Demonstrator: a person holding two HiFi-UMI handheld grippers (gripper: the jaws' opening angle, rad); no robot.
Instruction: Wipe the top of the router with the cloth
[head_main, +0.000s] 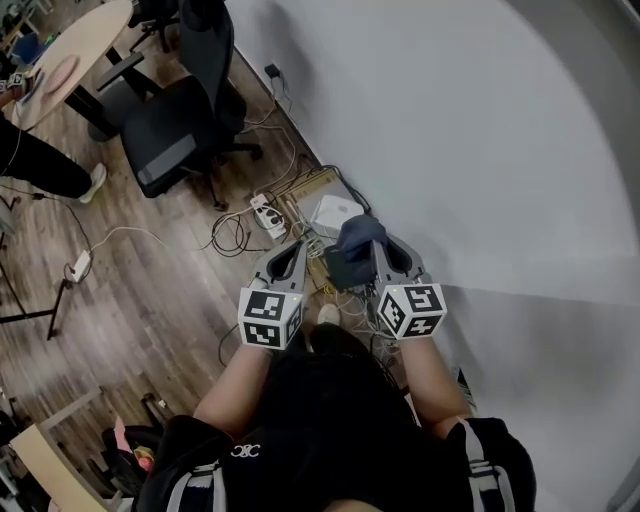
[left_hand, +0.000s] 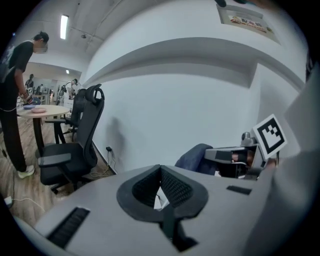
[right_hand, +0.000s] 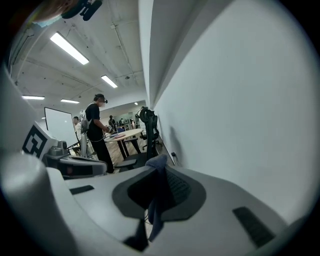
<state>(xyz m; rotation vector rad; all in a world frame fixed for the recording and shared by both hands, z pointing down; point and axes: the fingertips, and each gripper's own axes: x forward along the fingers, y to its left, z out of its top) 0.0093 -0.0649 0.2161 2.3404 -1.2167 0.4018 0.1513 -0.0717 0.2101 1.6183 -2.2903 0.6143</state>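
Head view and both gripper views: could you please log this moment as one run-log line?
right claw: shut on dark blue fabric cloth | left claw: shut, empty | white flat router: on floor by wall

Cable tangle (head_main: 238, 236) beside router (head_main: 338, 212), wall (head_main: 480, 150) behind

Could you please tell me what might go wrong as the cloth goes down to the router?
The right gripper pinches only a fold of the dark blue cloth, so it may slip out during wiping. Tangled cables and a white power strip lie beside the flat white router; the cloth could snag them.
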